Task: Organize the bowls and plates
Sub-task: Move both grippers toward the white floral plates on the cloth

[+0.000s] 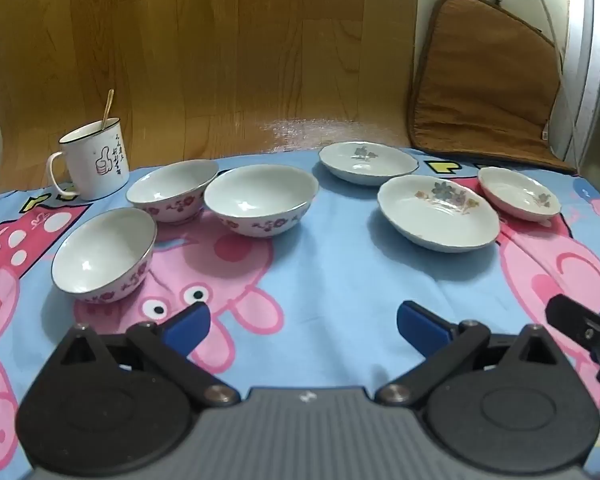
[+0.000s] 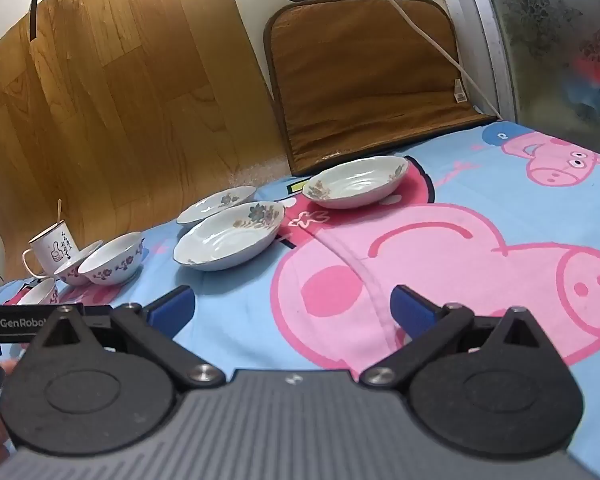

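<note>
Left wrist view: both grippers, left (image 1: 302, 322) and right (image 2: 291, 307), stood apart, empty. You needed near bowl (image 1: 104, 255) rim pinched squarely, near cloth's (image 1: 332, 264) left edge.

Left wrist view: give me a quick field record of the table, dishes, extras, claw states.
surface: cartoon pig cloth
bowls: three, upright, empty; near-left bowl, back-left bowl, middle bowl
plates: three, floral, none stacked; far plate, near plate, right plate
extras: mug with a spoon in it, behind the bowls; brown cushion against the wall
left claw: open, nothing between fingers
right claw: open, nothing between fingers
</note>
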Motion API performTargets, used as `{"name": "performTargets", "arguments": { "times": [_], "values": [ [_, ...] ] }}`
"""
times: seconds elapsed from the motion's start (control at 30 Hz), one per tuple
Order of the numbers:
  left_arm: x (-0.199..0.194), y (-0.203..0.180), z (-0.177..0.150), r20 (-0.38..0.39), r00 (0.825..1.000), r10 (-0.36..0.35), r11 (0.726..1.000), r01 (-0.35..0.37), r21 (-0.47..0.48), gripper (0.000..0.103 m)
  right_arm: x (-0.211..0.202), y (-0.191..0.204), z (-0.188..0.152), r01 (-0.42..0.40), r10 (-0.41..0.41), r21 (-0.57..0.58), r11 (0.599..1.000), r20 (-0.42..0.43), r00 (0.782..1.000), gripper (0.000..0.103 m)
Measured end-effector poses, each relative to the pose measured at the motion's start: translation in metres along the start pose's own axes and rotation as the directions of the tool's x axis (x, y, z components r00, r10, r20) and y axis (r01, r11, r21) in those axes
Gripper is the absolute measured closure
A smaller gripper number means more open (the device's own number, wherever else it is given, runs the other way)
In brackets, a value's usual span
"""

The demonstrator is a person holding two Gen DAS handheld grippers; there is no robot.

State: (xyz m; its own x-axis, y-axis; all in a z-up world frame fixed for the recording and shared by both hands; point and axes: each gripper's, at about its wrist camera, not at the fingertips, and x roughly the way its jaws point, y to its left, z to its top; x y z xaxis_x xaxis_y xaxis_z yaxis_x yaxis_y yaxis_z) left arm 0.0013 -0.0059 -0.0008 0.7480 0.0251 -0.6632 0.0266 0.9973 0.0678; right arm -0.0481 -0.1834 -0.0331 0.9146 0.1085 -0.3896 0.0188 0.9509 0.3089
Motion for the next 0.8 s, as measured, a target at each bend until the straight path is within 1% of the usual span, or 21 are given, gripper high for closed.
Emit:
{"name": "performTargets", "arguments": {
  "times": [0.03,0.07,0.1,0.13,0.17,0.2,0.27,0.3,0.33,0.37,0.4,0.47,0.53,0.57,0.67,0.7,0.73,0.8],
  "values": [
    [0.002,0.003,-0.001,-0.006,1.000,-0.017,1.000,0.017,-0.013,0.000,0.000,0.000,0.000,0.007,-0.007,-0.004,1.000,0.001,1.000,0.000],
    [0.002,0.001,-0.001,-0.005,0.999,-0.032,0.999,0.032,-0.005,0.000,0.000,0.000,-0.001,0.012,-0.012,-0.008,1.000,0.003,1.000,0.000],
    [0.002,0.003,-0.003,0.007,0.999,-0.049,0.999,0.049,-0.018,0.000,0.000,-0.001,-0.002,0.018,-0.018,-0.013,1.000,0.007,1.000,0.000],
    [-0.003,0.006,-0.006,0.039,0.997,-0.062,0.997,0.064,-0.038,0.000,-0.001,-0.001,-0.002,0.025,-0.025,-0.016,1.000,0.013,1.000,0.000],
    [-0.001,0.009,-0.005,0.031,0.997,-0.072,0.996,0.074,-0.048,0.000,-0.005,-0.004,0.001,0.039,-0.039,-0.020,0.999,0.020,0.999,0.000],
    [-0.003,0.012,-0.005,0.041,0.996,-0.075,0.996,0.077,-0.053,0.000,-0.007,-0.004,0.001,0.048,-0.048,-0.023,0.999,0.031,0.998,0.000],
    [-0.004,0.012,-0.005,0.066,0.996,-0.055,0.996,0.059,-0.061,0.000,-0.010,-0.003,0.002,0.060,-0.057,-0.033,0.998,0.066,0.996,0.000],
    [-0.005,0.012,-0.004,0.078,0.996,-0.038,0.997,0.043,-0.064,0.000,-0.015,-0.004,0.003,0.065,-0.060,-0.045,0.997,0.100,0.993,0.000],
    [-0.006,0.012,-0.004,0.104,0.994,-0.014,0.998,0.021,-0.066,0.000,-0.020,-0.003,0.005,0.081,-0.070,-0.071,0.994,0.149,0.986,0.000],
    [-0.007,0.012,-0.003,0.127,0.992,0.011,0.998,-0.003,-0.064,0.000,-0.025,-0.002,0.007,0.107,-0.085,-0.101,0.989,0.206,0.975,0.000],
    [-0.008,0.011,-0.004,0.153,0.988,0.034,0.998,-0.025,-0.066,0.000,-0.027,0.005,0.008,0.146,-0.109,-0.128,0.981,0.256,0.960,0.000],
    [-0.009,0.013,-0.007,0.196,0.979,0.048,0.997,-0.034,-0.074,0.000,-0.032,0.006,0.011,0.178,-0.123,-0.146,0.973,0.325,0.938,0.000],
    [-0.007,0.014,-0.007,0.225,0.974,0.039,0.997,-0.022,-0.080,0.001,-0.030,0.004,0.011,0.192,-0.130,-0.146,0.971,0.353,0.927,0.000],
    [-0.008,0.012,-0.009,0.241,0.969,0.045,0.996,-0.027,-0.080,0.001,-0.028,0.004,0.010,0.202,-0.135,-0.151,0.968,0.365,0.921,0.000],
    [-0.009,0.005,-0.016,0.309,0.945,0.105,0.994,-0.091,-0.058,0.001,-0.025,0.004,0.001,0.238,-0.146,-0.183,0.954,0.411,0.900,0.000],
    [-0.009,0.003,-0.018,0.332,0.935,0.124,0.992,-0.113,-0.051,0.001,-0.024,0.009,0.001,0.245,-0.145,-0.196,0.949,0.416,0.897,0.000],
    [-0.010,0.002,-0.020,0.348,0.927,0.137,0.991,-0.127,-0.051,0.001,-0.025,0.009,0.001,0.246,-0.140,-0.203,0.948,0.427,0.893,0.000],
    [-0.012,0.002,-0.023,0.370,0.917,0.148,0.989,-0.134,-0.064,0.001,-0.030,0.010,-0.002,0.251,-0.132,-0.214,0.944,0.451,0.883,0.000]
  ]
}}
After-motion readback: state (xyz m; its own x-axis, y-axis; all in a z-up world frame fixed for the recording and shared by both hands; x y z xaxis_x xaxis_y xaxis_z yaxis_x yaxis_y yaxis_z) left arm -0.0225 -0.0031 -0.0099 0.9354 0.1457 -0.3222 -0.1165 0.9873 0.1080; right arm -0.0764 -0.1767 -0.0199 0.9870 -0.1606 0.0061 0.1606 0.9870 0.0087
